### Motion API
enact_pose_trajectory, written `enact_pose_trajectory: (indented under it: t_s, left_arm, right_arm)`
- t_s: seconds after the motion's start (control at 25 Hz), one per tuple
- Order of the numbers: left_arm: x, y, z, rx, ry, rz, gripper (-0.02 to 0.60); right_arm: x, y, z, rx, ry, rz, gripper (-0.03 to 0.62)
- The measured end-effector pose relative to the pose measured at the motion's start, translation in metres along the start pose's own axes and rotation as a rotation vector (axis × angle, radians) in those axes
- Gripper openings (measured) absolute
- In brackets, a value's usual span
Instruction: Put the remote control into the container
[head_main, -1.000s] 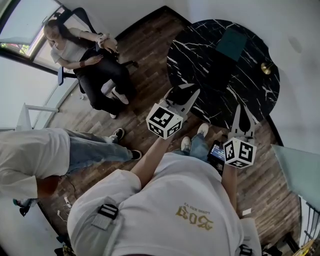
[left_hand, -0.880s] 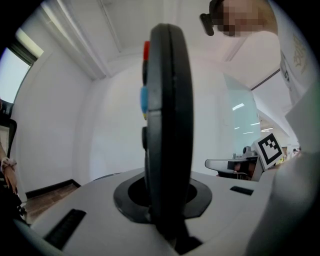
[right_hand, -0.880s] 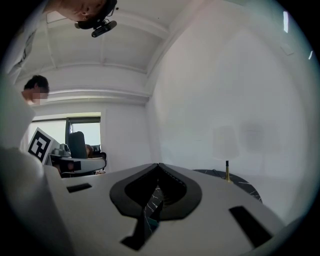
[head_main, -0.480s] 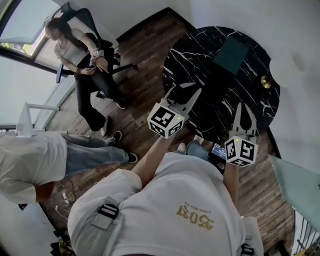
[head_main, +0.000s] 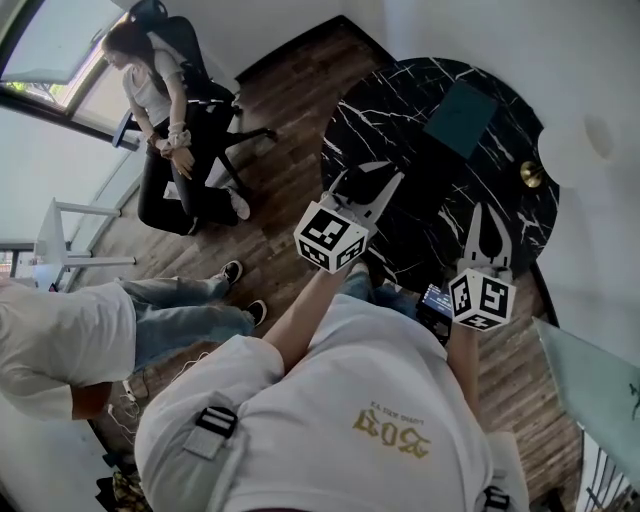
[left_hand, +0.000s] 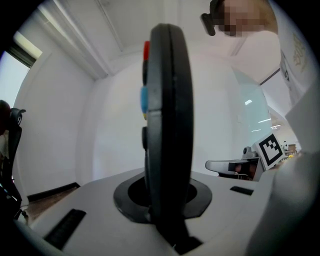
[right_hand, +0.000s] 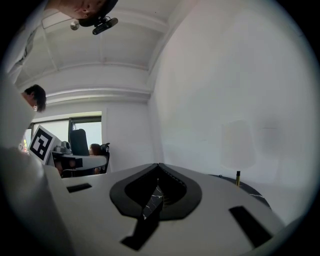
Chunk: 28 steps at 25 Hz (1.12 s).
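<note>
Half done, I judge: the left claw (head_main: 370, 182) is clamped on the remote control (left_hand: 169, 125), carried level near the edge of the counter (head_main: 390, 110). The teal container (head_main: 461, 88) waits well beyond. The right claw (head_main: 487, 222) is closed on nothing.

The table (head_main: 390, 110) is white-veined black, the container (head_main: 460, 90) teal, the remote control (left_hand: 167, 125) dark grey.
</note>
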<state>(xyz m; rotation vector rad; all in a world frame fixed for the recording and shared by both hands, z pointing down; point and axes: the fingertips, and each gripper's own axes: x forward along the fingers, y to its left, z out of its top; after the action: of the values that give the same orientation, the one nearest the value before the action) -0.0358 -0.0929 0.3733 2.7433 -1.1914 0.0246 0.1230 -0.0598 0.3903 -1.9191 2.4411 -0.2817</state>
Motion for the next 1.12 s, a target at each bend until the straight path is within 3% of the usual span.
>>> enact_pose_trajectory:
  t_s: [0.68,1.12]
  left_arm:
    - [0.039,0.027,0.014,0.003,0.008,-0.113,0.04]
    - [0.066,0.045,-0.011,0.004,0.066,-0.132,0.04]
  right_arm:
    - [0.033,-0.003,0.017,-0.004,-0.032,-0.097,0.011]
    - [0.057,-0.024,0.0,0.004,0.006,-0.147,0.011]
